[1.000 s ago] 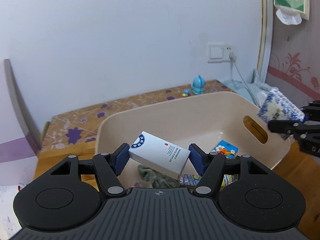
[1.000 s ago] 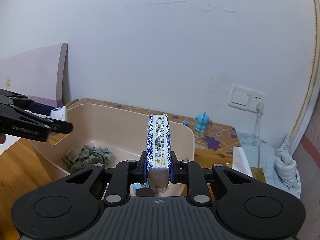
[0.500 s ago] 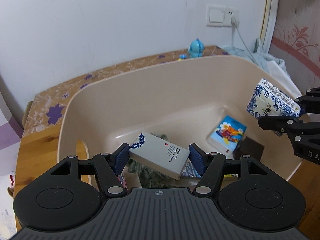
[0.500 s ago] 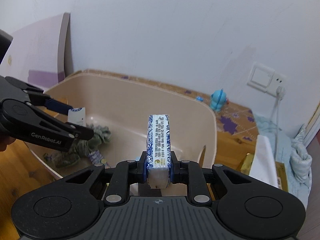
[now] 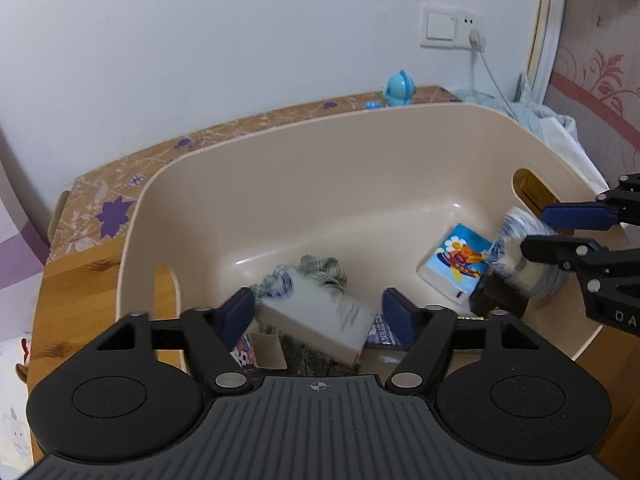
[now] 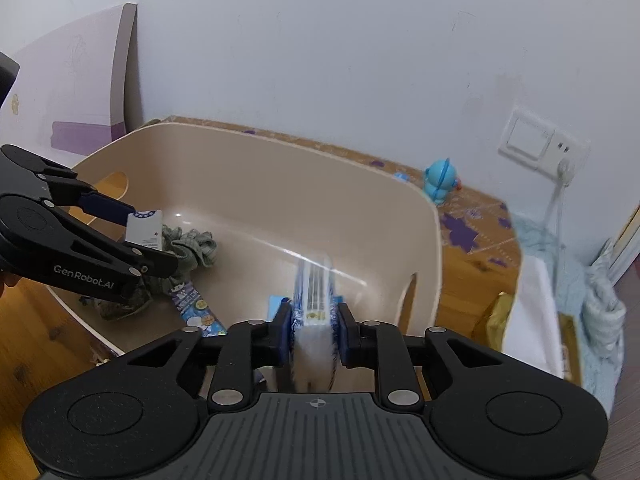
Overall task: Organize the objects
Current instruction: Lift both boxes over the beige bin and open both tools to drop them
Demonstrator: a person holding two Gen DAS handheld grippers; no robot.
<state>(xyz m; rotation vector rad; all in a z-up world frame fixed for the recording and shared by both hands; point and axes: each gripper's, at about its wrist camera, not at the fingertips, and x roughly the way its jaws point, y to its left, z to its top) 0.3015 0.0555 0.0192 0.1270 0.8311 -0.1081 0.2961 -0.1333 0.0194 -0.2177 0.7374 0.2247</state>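
**Boxes loose between parted jaws over beige tub**

Left gripper (image 5: 320,312) spread wide, jaws just opening further, white box (image 5: 316,320) between the pads. Clear gap at the box's right end; left end close to the pad, contact hard to judge. Box smeared by motion blur in the left wrist view, print unreadable, lower edge cut off by the gripper body. Sharper in the right wrist view, with only one short end and a round blue mark visible past the fingers.

Right gripper (image 6: 314,320) slightly parted, jaws just opening, blue-and-white patterned pack (image 6: 314,292) standing on edge between the pads without being pinched. Pack streaked with blur in both views, pattern and text lost, near end a white smudge.

Both boxes inside the rim of the beige tub (image 5: 340,152): white box over the green cloth (image 5: 320,268), patterned pack near the handle slot, just beside the blue cartoon packet (image 5: 456,264). Dark block (image 5: 496,300) under the pack, too blurred and covered to identify. More printed packets on the tub floor, mostly hidden behind the left gripper.
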